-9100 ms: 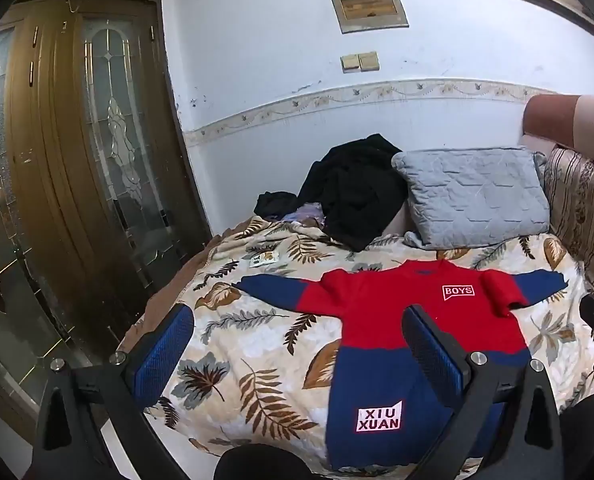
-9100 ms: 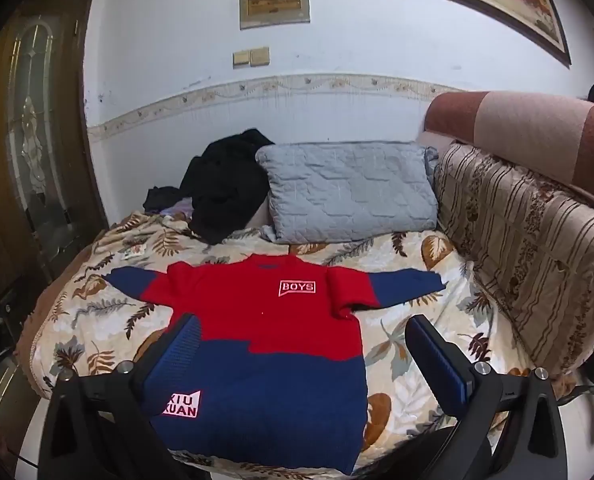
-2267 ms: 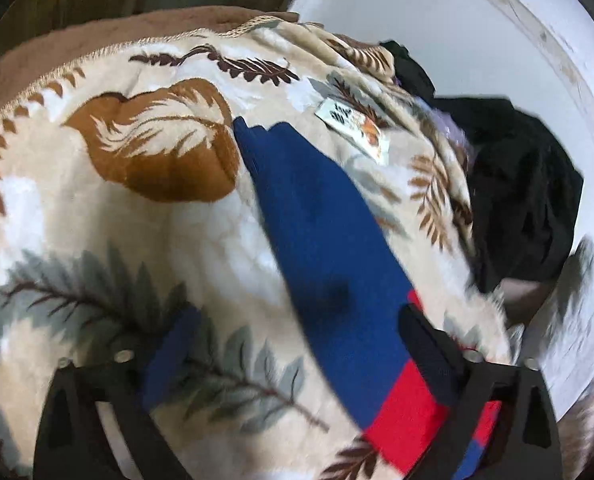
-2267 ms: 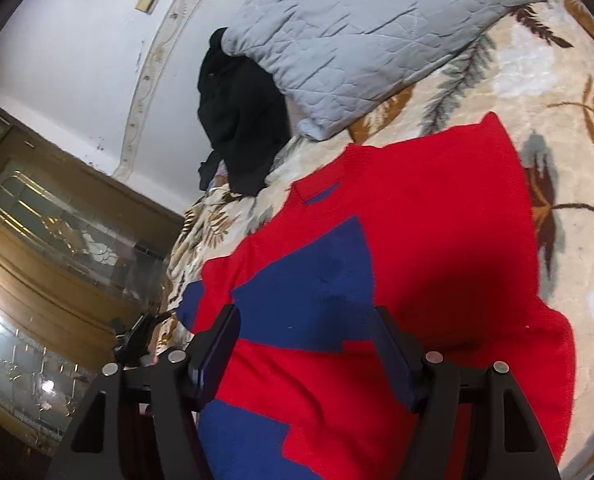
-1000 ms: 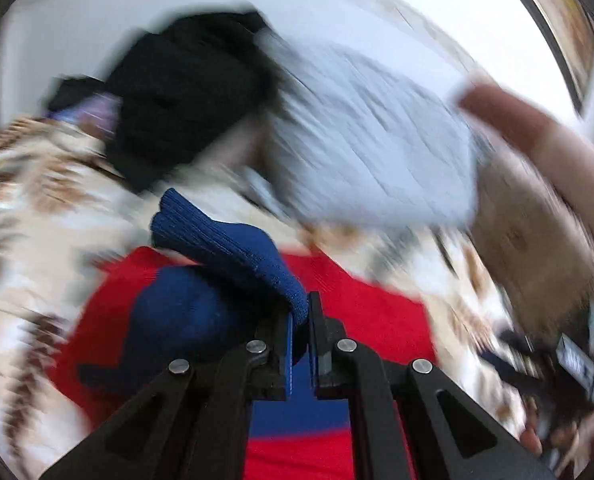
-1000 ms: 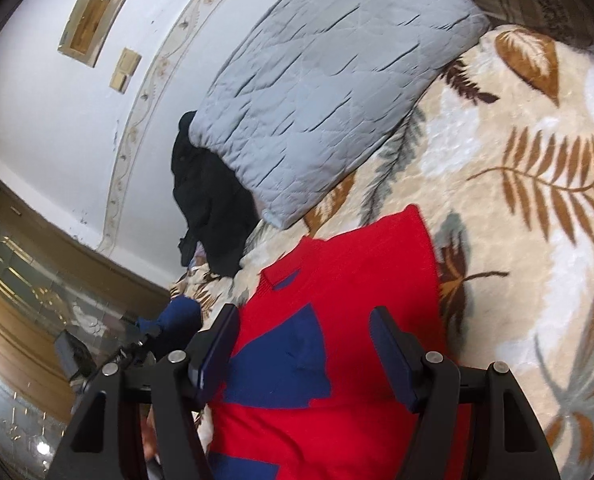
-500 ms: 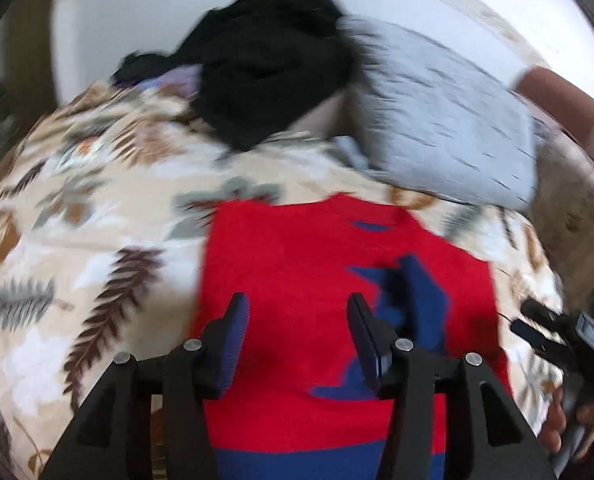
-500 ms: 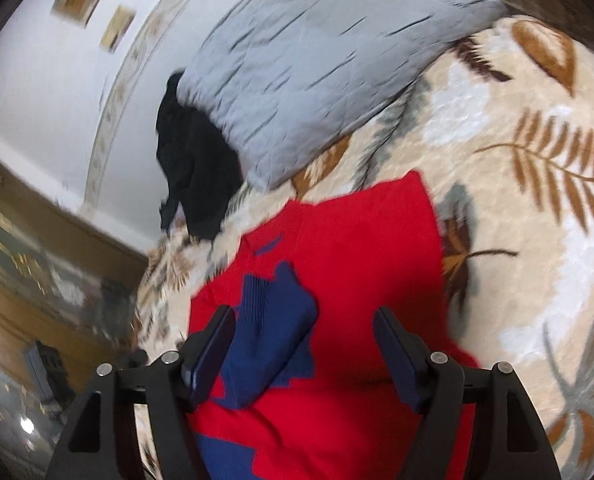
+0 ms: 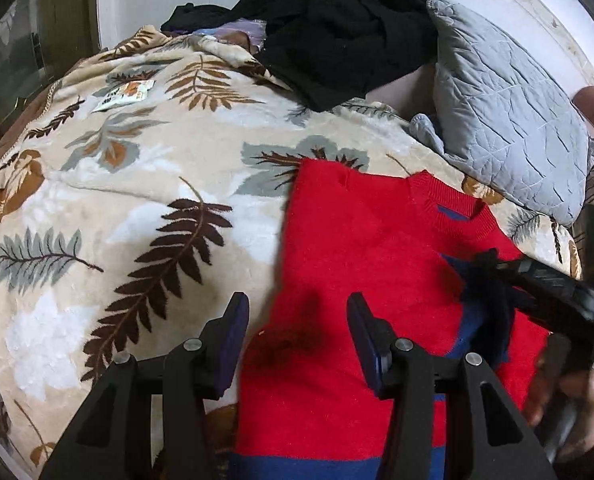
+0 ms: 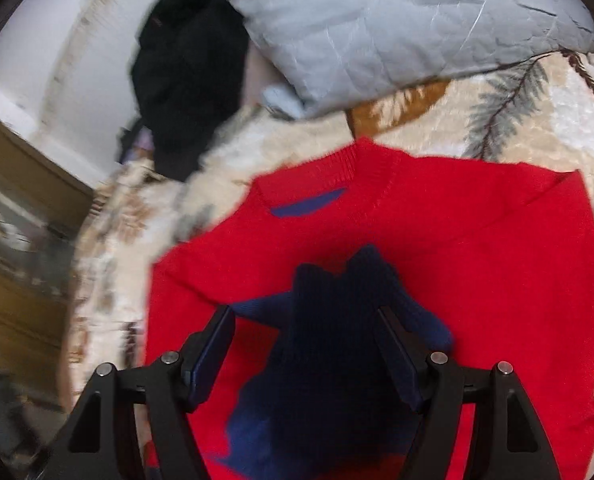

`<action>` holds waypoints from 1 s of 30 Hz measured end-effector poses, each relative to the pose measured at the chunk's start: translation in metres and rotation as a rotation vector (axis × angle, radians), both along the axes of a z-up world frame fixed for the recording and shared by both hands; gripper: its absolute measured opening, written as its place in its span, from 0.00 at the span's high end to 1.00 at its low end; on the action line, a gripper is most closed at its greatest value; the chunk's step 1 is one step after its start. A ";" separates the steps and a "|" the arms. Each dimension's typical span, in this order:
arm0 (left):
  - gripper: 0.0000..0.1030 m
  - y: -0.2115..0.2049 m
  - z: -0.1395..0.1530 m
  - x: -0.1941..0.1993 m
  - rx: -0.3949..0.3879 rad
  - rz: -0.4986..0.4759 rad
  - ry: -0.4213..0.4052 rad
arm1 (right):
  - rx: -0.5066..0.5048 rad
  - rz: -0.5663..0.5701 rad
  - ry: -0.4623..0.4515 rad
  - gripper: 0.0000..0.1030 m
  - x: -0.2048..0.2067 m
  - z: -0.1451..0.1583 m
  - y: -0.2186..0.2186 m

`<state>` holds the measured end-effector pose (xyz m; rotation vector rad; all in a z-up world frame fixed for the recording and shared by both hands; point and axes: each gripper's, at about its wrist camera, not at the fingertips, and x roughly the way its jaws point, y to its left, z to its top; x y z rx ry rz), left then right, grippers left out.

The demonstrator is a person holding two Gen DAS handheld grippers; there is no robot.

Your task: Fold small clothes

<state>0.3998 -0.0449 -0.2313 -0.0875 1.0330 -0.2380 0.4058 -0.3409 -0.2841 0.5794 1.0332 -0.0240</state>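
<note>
A red and navy child's sweater [image 9: 361, 248] lies flat on the leaf-print blanket [image 9: 97, 184], both navy sleeves [image 10: 337, 320] folded in over the red chest. My left gripper [image 9: 293, 320] is open and empty, over the sweater's left folded edge. My right gripper [image 10: 305, 332] is open, its fingers either side of the bunched navy sleeves, low over them. It shows blurred in the left wrist view [image 9: 537, 280], above the sleeves. The sweater also shows in the right wrist view [image 10: 477, 260].
A grey quilted pillow [image 9: 509, 120] and a heap of black clothes [image 9: 337, 28] lie at the bed's head against the wall. A small packet [image 9: 125, 94] lies on the blanket at the left. A wooden glass door [image 10: 13, 220] stands left of the bed.
My left gripper has let go of the left sleeve, laid over the chest, and drawn back to the sweater's left edge. My right gripper has moved in low over the folded sleeves.
</note>
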 end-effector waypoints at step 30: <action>0.50 -0.013 -0.003 -0.010 -0.023 -0.029 0.024 | 0.107 -0.053 -0.195 0.22 -0.076 0.043 -0.035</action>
